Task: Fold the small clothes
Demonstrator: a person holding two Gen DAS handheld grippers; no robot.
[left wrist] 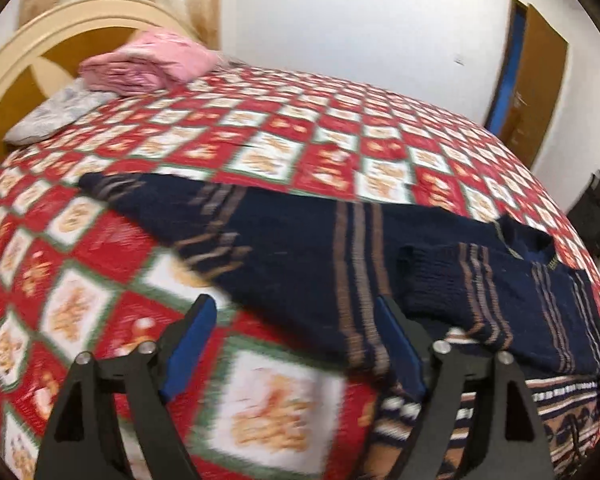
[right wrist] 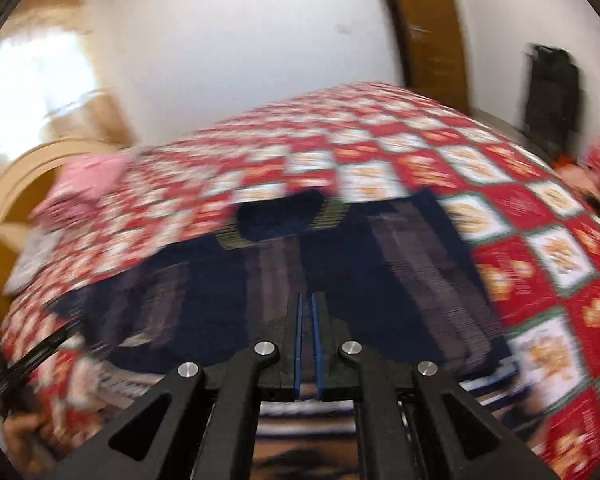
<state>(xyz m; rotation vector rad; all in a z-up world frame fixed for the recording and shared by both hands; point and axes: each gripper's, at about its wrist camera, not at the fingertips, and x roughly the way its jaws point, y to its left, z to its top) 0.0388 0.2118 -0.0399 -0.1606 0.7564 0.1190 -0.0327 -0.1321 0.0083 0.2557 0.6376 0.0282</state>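
Note:
A navy knit sweater (left wrist: 300, 248) with tan stripes lies flat on the bed; one sleeve (left wrist: 460, 292) is folded over its body, the other reaches far left. My left gripper (left wrist: 296, 312) is open and empty at the sweater's near edge, its right finger (left wrist: 400, 348) over the hem. In the blurred right wrist view the sweater (right wrist: 268, 280) lies ahead with its collar (right wrist: 280, 216) at the far side. My right gripper (right wrist: 307, 312) is shut just above the sweater's near hem; I cannot tell whether it pinches fabric.
The bed carries a red and white checked quilt (left wrist: 260, 148). A folded pink cloth (left wrist: 148, 64) and a pale pillow (left wrist: 56, 116) lie by the headboard (left wrist: 28, 60). A wooden door (left wrist: 540, 80) stands at the right wall. A dark bag (right wrist: 552, 92) sits beyond the bed.

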